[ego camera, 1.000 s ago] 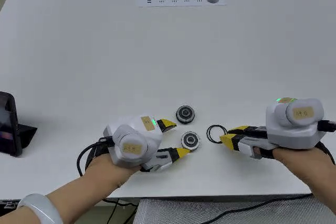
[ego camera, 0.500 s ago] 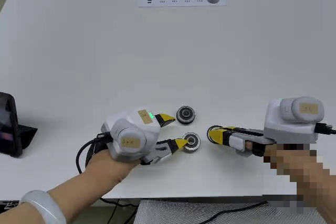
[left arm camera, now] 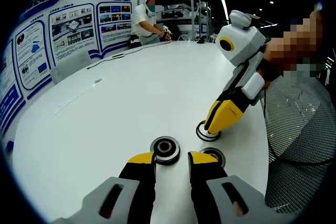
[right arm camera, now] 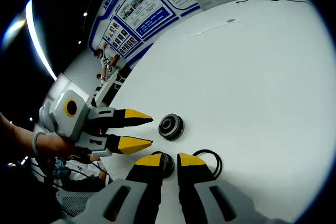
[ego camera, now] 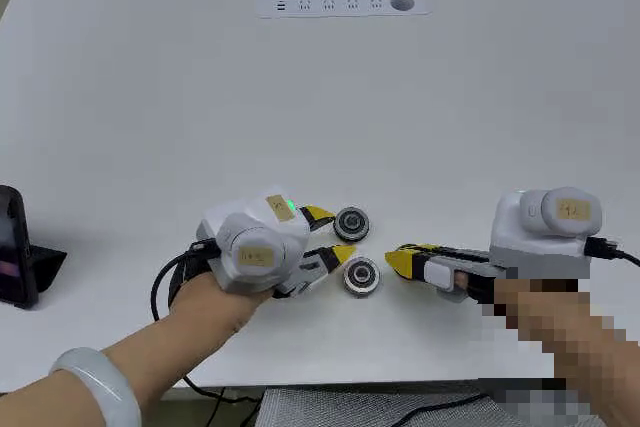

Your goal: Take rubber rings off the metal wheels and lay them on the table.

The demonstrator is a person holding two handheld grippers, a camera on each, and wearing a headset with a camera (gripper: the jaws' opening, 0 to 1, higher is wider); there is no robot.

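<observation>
Rubber ring [right arm camera: 216,157], thin and black, lies flat under the right gripper [ego camera: 403,259], tips nearly closed, hold unclear; the left gripper [ego camera: 332,233] gapes empty beside two round metal wheels [ego camera: 351,223].

White worktop [ego camera: 200,97]. Landmark is the near metal wheel [ego camera: 361,275], lying flat toward the near edge. The second metal wheel [ego camera: 351,223] is just beyond it, not touching. A loose rubber ring [right arm camera: 218,160] lies flat just to its right. A white power strip [ego camera: 340,4] is well beyond it, at the far side. A black device on a stand [ego camera: 15,247] is far to its left.
</observation>
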